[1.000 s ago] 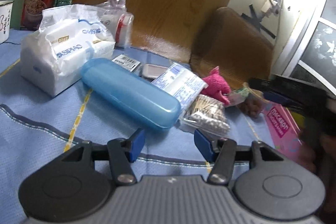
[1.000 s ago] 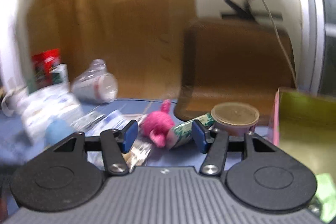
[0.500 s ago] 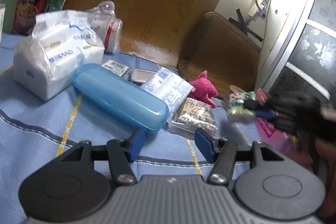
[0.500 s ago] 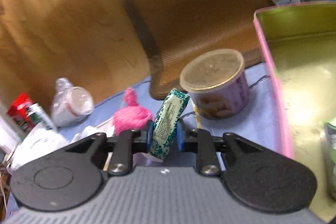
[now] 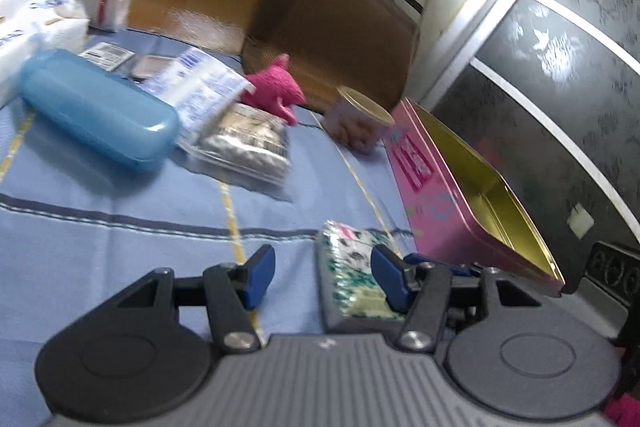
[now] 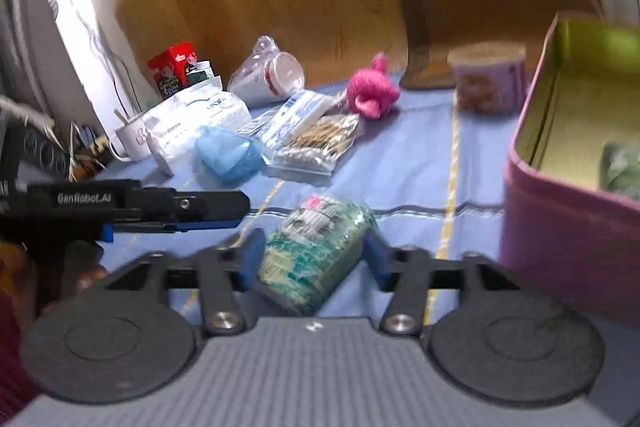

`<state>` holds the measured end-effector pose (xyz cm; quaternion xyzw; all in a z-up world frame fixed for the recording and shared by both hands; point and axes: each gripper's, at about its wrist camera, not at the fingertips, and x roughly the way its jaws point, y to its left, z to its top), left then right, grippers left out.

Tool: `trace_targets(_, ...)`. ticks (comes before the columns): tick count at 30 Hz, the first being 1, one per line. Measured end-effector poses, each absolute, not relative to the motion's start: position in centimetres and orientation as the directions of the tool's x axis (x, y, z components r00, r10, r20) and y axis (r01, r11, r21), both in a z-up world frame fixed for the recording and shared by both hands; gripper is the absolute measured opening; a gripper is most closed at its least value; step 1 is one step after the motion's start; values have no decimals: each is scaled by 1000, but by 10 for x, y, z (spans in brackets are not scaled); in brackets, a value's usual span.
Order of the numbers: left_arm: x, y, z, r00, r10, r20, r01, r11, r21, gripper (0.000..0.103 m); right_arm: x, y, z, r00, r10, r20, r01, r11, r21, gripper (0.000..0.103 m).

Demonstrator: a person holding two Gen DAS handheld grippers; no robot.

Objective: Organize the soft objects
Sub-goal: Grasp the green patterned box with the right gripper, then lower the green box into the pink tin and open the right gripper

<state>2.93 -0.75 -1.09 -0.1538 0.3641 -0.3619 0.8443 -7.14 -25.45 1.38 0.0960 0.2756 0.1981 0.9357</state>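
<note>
The blue tablecloth [image 6: 412, 163] fills the middle of both views. At the right edge of the right wrist view stands the open pink tin [image 6: 560, 227], gold inside, with one green soft packet [image 6: 622, 167] low in its right corner. The green-and-white tissue pack [image 6: 320, 247] lies on the cloth at lower centre, just left of the tin, its long axis tilted toward upper right. It sits between the opening jaws of the right gripper [image 6: 314, 259], whose pads look clear of it (blur leaves some doubt). The left gripper [image 5: 322, 277] is spread and empty, the pack beside its right finger. The right hand is nearer. The pink knitted toy [image 6: 372, 93] waits at upper centre.
</note>
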Motion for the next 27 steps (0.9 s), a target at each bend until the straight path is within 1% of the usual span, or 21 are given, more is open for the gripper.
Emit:
trace_targets(4,24,-25,-6,449,-726,-522,528,686,-501,55,-74,-243,9,762,424,-490,-380,905,193,74)
trace_targets(5,22,-31,-6,443,-717,-538,534,693,-484,54,-73,-237,6,762,408,-502,-385,910,155,74)
trace_targets(6,22,-38,-9,433,-706,-560,538,701,-467,49,-70,-231,3,765,386,-516,-385,916,114,73)
trace_targets(7,22,-43,-13,418,-698,-582,539,706,-459,46,-67,-227,-2,766,369,-526,-382,920,89,71)
trace_targets(8,20,-45,-15,428,-692,-581,539,711,-451,45,-64,-224,-6,762,363,-537,-380,921,83,59)
trace_targets(10,16,-49,-10,436,-687,-581,542,716,-440,45,-63,-221,-6,777,349,-524,-376,925,57,54)
trace_targets(12,12,-52,3,450,-700,-555,563,705,-431,45,-68,-224,-2,798,346,-493,-375,926,43,53)
trace_targets(15,6,-63,29,469,-727,-502,615,677,-405,45,-80,-232,10,858,329,-395,-356,935,6,53)
trace_targets(17,4,-78,45,472,-743,-474,652,656,-379,46,-88,-240,20,901,296,-318,-319,947,-24,53)
trace_targets(20,3,-109,60,458,-761,-459,703,626,-338,46,-94,-257,29,944,227,-241,-245,969,-44,53)
trace_targets(22,4,-137,63,446,-761,-472,728,615,-303,46,-95,-271,33,959,177,-220,-190,981,-39,53)
trace_targets(27,1,-197,58,391,-766,-511,784,568,-252,46,-89,-312,28,971,37,-235,-40,999,-9,53)
